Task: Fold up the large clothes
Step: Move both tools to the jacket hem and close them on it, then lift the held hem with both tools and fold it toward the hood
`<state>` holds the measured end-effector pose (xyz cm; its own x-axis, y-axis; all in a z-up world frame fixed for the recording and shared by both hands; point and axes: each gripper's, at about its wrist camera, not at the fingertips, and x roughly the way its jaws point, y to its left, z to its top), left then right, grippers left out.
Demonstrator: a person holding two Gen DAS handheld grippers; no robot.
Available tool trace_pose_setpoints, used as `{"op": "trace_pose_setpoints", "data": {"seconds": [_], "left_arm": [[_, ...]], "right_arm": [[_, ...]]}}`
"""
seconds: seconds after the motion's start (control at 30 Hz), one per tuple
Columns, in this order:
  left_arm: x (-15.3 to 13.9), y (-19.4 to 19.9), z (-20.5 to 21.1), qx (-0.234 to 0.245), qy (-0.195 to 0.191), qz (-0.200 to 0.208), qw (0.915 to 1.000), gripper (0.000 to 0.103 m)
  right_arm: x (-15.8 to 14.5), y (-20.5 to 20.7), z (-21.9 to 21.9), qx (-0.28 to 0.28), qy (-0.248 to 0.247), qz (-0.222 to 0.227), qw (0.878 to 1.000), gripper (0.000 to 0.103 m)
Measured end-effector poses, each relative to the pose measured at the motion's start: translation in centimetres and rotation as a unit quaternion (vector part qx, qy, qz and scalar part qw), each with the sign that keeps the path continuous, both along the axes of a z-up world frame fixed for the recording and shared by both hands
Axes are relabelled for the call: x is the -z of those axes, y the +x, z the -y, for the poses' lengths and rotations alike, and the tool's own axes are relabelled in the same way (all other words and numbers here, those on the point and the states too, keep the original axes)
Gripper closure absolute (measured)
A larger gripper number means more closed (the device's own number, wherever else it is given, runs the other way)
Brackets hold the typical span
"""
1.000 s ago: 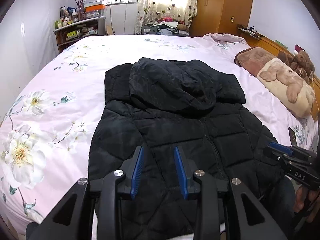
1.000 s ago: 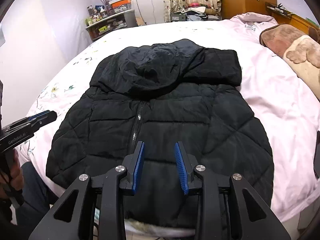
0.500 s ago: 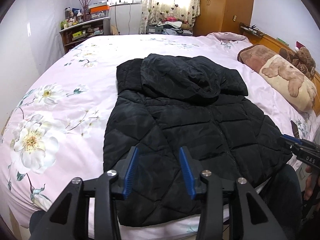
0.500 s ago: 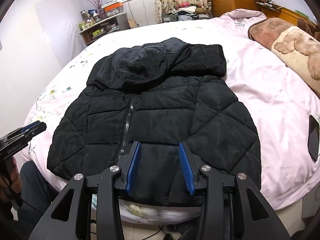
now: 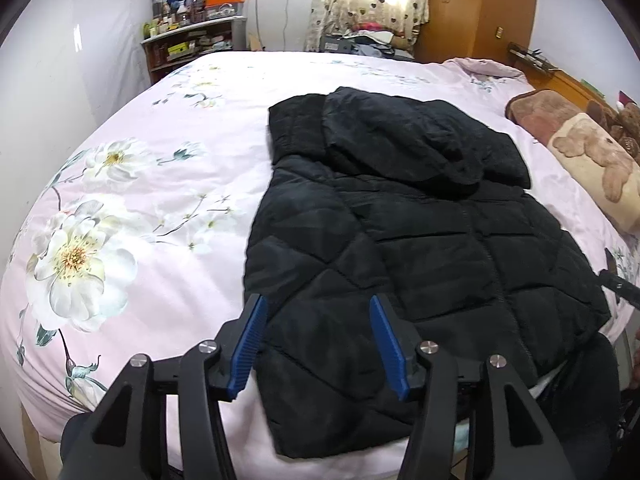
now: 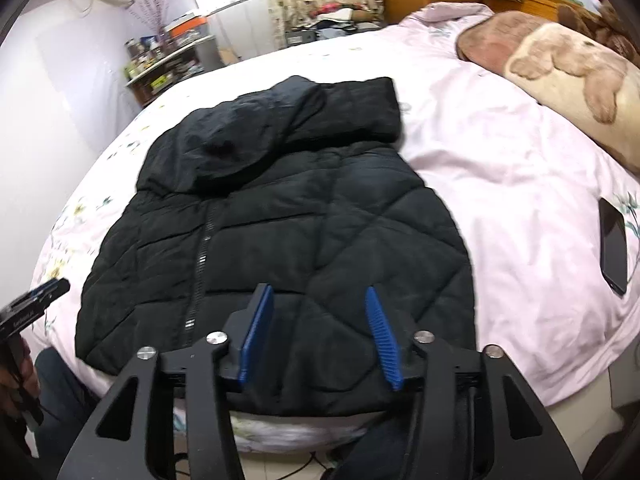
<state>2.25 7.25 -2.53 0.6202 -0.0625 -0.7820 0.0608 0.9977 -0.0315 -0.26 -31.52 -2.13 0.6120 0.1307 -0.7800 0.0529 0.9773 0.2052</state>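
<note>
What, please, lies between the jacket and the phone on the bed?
Only bare pink sheet between jacket and phone, seen in the right wrist view.

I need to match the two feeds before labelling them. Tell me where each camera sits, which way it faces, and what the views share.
Left wrist: on the left tongs, jaws open, aimed down over the jacket near its left hem corner; a dark trouser leg shows.
Right wrist: on the right tongs, jaws open, aimed down over the jacket's right hem; a hand holding the left tongs shows.
Shared: jacket, bed, pillow, shelf.
</note>
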Motion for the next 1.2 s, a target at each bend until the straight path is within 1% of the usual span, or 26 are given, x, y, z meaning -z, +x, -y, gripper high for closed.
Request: {"op": "trace_pose_setpoints", "data": {"seconds": [0.1,0.27,0.33,0.4,0.5,0.6,0.7,0.73,0.87,0.9,0.93,0.97,1.0,1.03,1.1,1.2], "left_arm": [[1.3,0.6,-0.8,-0.006,0.002,-0.009,0.9999,0.043],[4.2,1.6,-2.7,-0.027,-0.001,-0.047,0.9985,0.043],[5.2,1.8,-3.4,-0.034,-0.011,-0.062,0.9975,0.042],[5.9,1.8,-3.8,-0.037,-0.026,-0.072,0.9963,0.039],[6.7,1.6,-3.7,-0.033,-0.037,-0.083,0.9953,0.037],[7.4,1.1,-3.0,-0.019,-0.059,-0.098,0.9933,0.037],[7.9,0.6,-2.2,-0.006,-0.072,-0.11,0.9913,0.036],[8.2,0.4,-1.9,-0.003,-0.073,-0.113,0.9909,0.034],[9.0,0.3,-1.2,0.005,-0.06,-0.116,0.9915,0.033],[8.9,0.3,-1.1,0.005,-0.057,-0.118,0.9913,0.035],[8.7,0.4,-1.1,0.007,-0.058,-0.121,0.991,0.046],[8.4,0.5,-0.9,0.012,-0.054,-0.12,0.9912,0.052],[8.0,0.5,-0.8,0.016,-0.047,-0.118,0.9918,0.064],[7.5,0.4,-0.6,0.018,-0.044,-0.113,0.9924,0.074],[6.1,0.3,-0.8,0.021,-0.053,-0.102,0.9932,0.081],[3.6,-0.1,-1.6,0.02,-0.085,-0.075,0.9934,0.084]], "right_arm": [[0.5,0.4,1.6,0.015,0.004,-0.007,1.0,0.052],[1.9,0.9,5.3,0.048,0.013,-0.029,0.998,0.052],[2.6,1.2,6.8,0.06,0.023,-0.042,0.997,0.05],[3.4,1.4,8.1,0.069,0.029,-0.058,0.995,0.046],[4.6,1.8,9.4,0.078,0.045,-0.079,0.993,0.046],[5.7,2.0,10.1,0.076,0.078,-0.102,0.989,0.046],[6.7,2.1,9.6,0.055,0.111,-0.122,0.985,0.046],[7.0,2.1,9.3,0.046,0.119,-0.132,0.983,0.046],[8.4,2.3,8.6,0.029,0.133,-0.166,0.977,0.046],[8.6,2.3,8.4,0.028,0.13,-0.17,0.976,0.046],[8.4,2.3,8.2,0.025,0.127,-0.171,0.977,0.049],[8.1,2.2,7.9,0.019,0.127,-0.167,0.978,0.064],[7.7,2.2,7.8,0.017,0.123,-0.163,0.979,0.075],[7.2,2.1,7.7,0.014,0.122,-0.157,0.98,0.08],[6.2,1.9,7.8,0.014,0.134,-0.142,0.981,0.086],[4.3,1.2,7.9,0.009,0.15,-0.115,0.982,0.089]]}}
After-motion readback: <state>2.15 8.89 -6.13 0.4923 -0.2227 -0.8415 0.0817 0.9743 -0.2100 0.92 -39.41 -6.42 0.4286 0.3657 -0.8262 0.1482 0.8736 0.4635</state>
